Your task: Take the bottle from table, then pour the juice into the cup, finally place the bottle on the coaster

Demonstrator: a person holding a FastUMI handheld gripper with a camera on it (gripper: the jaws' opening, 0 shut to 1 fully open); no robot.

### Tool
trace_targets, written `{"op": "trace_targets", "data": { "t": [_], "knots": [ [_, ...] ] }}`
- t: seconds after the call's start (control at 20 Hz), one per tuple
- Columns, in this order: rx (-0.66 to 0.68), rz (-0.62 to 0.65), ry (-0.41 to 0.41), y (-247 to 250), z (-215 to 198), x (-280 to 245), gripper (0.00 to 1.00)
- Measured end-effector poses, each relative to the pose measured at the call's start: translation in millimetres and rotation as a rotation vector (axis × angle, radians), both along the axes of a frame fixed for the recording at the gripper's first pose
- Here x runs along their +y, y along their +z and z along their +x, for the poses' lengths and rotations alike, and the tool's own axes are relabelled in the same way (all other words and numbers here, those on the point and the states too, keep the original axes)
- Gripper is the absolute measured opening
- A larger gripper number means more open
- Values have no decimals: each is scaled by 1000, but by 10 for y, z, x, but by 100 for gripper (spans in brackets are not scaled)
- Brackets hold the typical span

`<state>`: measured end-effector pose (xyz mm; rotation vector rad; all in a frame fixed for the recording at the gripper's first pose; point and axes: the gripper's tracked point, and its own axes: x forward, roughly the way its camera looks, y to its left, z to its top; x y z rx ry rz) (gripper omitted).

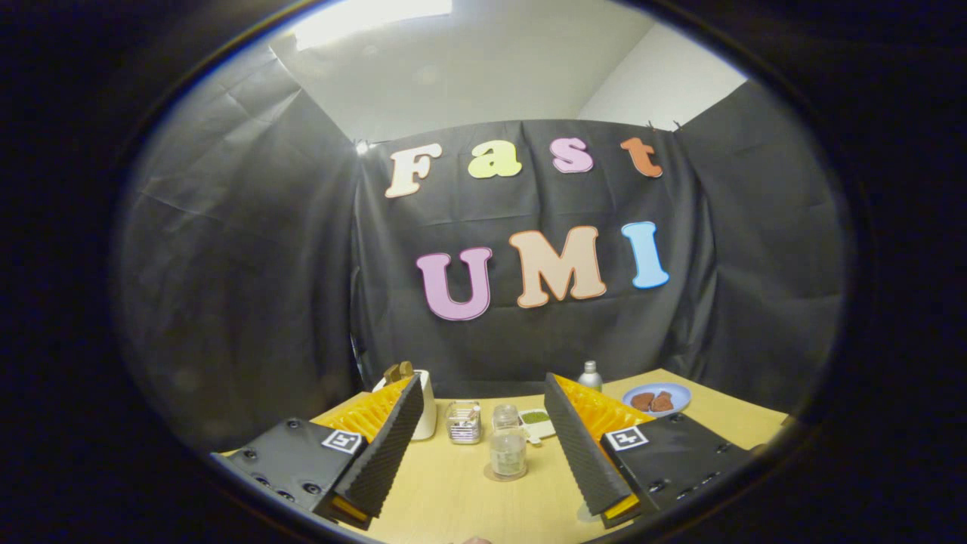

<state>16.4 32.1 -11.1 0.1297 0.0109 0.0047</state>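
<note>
**Jaws wide, bottle on its disc**

Gripper [483, 379] hangs above the tabletop [453, 499], and we see its jaws spread well apart, gripping nothing. Between them and a little ahead stands a small clear bottle [508, 450], upright on what looks to us like a round coaster [491, 476]. A clear cup [463, 421] sits just beside it, towards the left finger. That fits a bottle already set down as the task wants, or a pickup about to come; we can't call it. Either way we'd keep the bottle centred in the gap, travel straight along the fingers, and not clip the cup.
</note>
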Motion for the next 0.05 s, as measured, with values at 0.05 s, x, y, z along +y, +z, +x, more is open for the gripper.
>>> {"op": "trace_targets", "data": {
  "t": [0.05],
  "knots": [
    [1, 5, 1, -9, -9, 0, 100]
  ]
}}
